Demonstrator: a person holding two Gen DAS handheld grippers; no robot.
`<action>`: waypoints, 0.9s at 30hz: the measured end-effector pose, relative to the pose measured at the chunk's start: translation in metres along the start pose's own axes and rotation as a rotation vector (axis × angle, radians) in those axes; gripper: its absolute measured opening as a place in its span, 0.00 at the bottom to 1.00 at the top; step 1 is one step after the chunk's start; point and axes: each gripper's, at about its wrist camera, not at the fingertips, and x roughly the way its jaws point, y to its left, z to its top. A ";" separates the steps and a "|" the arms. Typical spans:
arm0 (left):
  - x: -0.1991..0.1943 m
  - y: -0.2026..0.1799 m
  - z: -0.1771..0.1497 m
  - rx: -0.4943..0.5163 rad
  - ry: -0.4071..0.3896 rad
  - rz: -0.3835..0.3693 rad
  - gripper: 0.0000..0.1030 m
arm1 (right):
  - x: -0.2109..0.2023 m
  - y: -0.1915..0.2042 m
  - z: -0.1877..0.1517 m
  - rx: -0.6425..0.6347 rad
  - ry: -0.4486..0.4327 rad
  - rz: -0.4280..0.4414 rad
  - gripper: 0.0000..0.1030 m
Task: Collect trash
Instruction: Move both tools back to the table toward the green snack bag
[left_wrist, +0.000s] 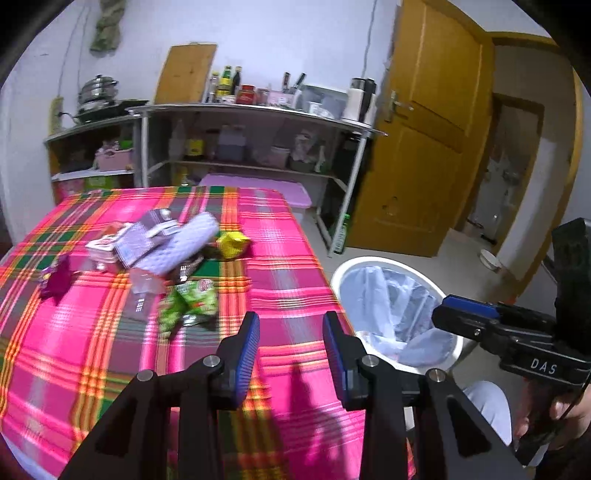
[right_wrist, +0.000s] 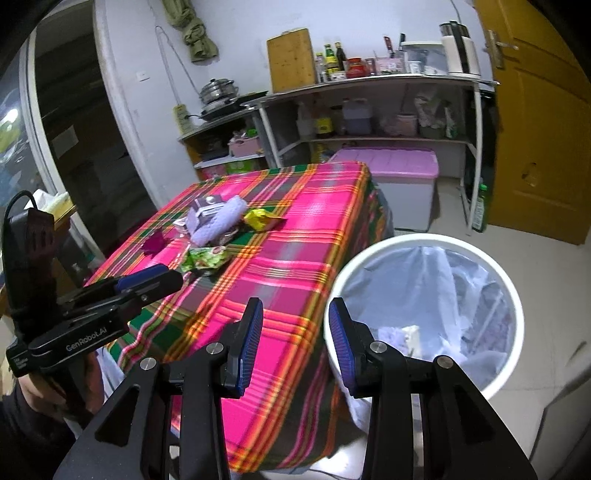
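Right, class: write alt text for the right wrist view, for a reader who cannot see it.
An open, empty right gripper hovers between a table's pink plaid cloth and a white bin lined with a plastic bag. A pile of wrappers lies further back on the table, and the left gripper shows at left.

Trash pile (left_wrist: 162, 251) lies on table (left_wrist: 288, 258), bin (right_wrist: 424, 314) beside it.
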 end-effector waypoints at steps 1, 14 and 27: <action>-0.003 0.005 -0.001 -0.007 -0.002 0.009 0.34 | 0.001 0.003 0.000 -0.008 0.001 0.006 0.38; -0.029 0.060 -0.009 -0.086 -0.029 0.114 0.34 | 0.029 0.050 0.015 -0.142 0.042 0.053 0.49; -0.036 0.104 -0.009 -0.154 -0.043 0.172 0.34 | 0.078 0.091 0.024 -0.261 0.119 0.069 0.49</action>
